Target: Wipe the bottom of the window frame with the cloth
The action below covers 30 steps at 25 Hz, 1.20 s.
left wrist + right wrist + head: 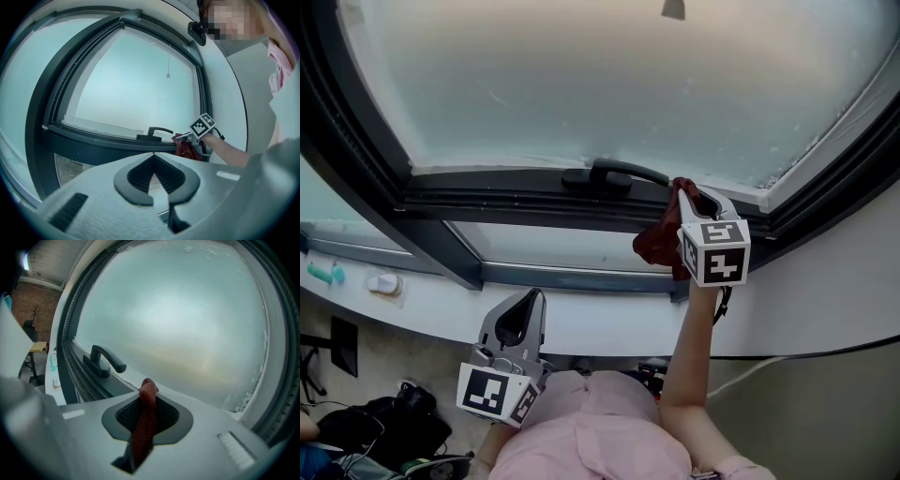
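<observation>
Cloth [659, 241], dark red, is bunched in the right gripper [148, 397], whose jaws are clamped narrow on a fold of it. It hangs at the bottom rail of the window frame [506, 199], just right of the handle [614, 173] and seemingly against the rail, near the frame's right corner. The left gripper [153, 155] has its jaws together with nothing between them. It is held low by the person's body, below the sill [609, 317], and plays no part.

The step in hand looks like the wipe along the rail. To do it well:
- Keep the pinch firm, since only a narrow fold is gripped and a drag could pull it free.
- Press the loose bulk flat on the rail, not just the jaw tips.
- Draw it in one long pass, working into the corner first.
- Lift or steer round the handle, which could snag the fabric.

The rail is dark and stepped, with grooves likely to hold dust. The glass [600, 84] above is hazy, with white flecks at its lower right edge. The sill is white and carries two small items at its far left. A black cable [806, 354] runs along the pale wall at right, and dark clutter lies on the floor below at left.
</observation>
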### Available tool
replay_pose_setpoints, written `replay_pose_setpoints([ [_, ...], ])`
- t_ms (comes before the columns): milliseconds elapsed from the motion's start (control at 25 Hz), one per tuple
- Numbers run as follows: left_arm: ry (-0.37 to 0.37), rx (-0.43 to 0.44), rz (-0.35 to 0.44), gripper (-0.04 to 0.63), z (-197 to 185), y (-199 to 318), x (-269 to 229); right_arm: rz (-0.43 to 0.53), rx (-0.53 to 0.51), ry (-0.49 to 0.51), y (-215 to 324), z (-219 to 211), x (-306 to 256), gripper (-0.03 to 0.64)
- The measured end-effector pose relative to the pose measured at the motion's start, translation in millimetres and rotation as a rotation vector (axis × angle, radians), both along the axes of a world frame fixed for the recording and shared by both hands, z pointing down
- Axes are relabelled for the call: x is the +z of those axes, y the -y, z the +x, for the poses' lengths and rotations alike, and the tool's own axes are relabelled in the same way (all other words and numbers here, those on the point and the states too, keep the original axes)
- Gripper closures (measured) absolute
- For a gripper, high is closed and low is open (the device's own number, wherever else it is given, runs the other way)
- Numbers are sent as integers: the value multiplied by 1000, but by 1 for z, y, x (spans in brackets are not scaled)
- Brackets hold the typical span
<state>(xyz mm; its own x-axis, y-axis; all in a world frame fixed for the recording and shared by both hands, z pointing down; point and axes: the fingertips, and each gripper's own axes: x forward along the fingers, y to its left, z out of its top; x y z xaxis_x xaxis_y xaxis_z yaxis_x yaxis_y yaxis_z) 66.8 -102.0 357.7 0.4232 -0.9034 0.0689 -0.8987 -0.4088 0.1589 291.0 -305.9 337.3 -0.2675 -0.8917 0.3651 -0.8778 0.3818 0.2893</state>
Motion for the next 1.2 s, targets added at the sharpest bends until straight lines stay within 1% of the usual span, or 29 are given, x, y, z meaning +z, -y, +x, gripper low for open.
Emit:
replay_pose_setpoints([
  [280,4,14,2,597,8,0,-1,1,6,6,0,13,0,568],
  [1200,13,-6,9,598,20,-2,-2,0,29,37,2,53,1,568],
])
